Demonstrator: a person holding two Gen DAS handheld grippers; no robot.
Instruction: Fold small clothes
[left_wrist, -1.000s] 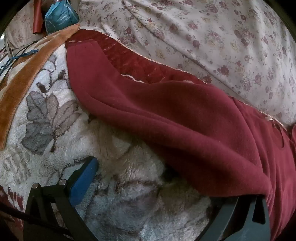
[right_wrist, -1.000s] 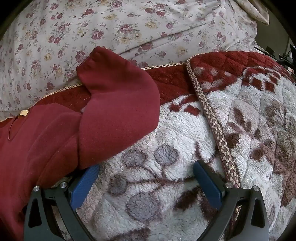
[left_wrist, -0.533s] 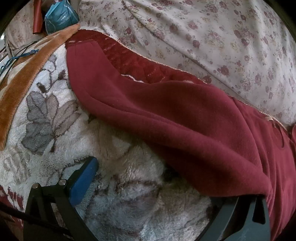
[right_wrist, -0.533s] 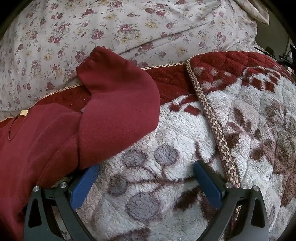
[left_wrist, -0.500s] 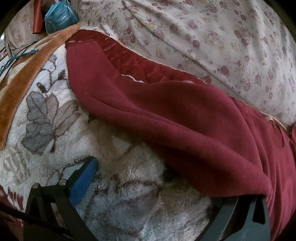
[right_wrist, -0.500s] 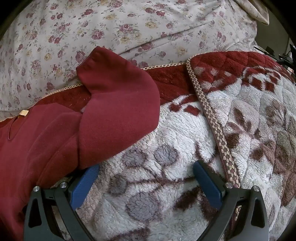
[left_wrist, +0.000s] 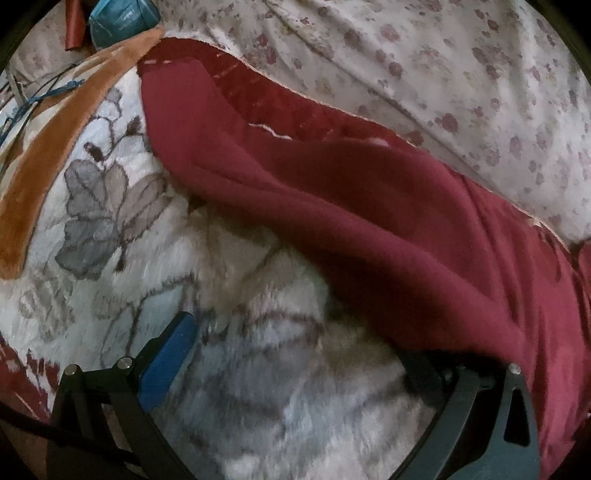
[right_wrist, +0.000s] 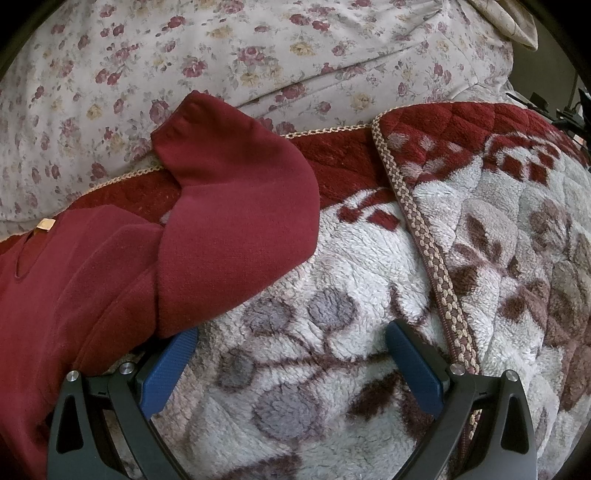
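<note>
Both grippers, left gripper (left_wrist: 295, 354) and right gripper (right_wrist: 291, 354), are sitting with fingers spread wide, empty, at the red sweater's (left_wrist: 369, 221) edges; pinching the hem corners evenly should be helping.

Light: soft, even, dim at the bottom edges.
Left wrist view: blurred throughout.
Right wrist view: sharp.
Edges: fisheye bending, black corner vignette in both views.

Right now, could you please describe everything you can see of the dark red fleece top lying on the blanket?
The dark red fleece top looks soft, matte and slightly fuzzy. It lies spread on the cream floral plush blanket, one sleeve angled up, its hemmed cuff reaching the rose-print sheet. A small tan tag marks the neckline. The other sleeve stretches away in long folds. Fabric drapes over one finger of each open claw, left and right.
</note>
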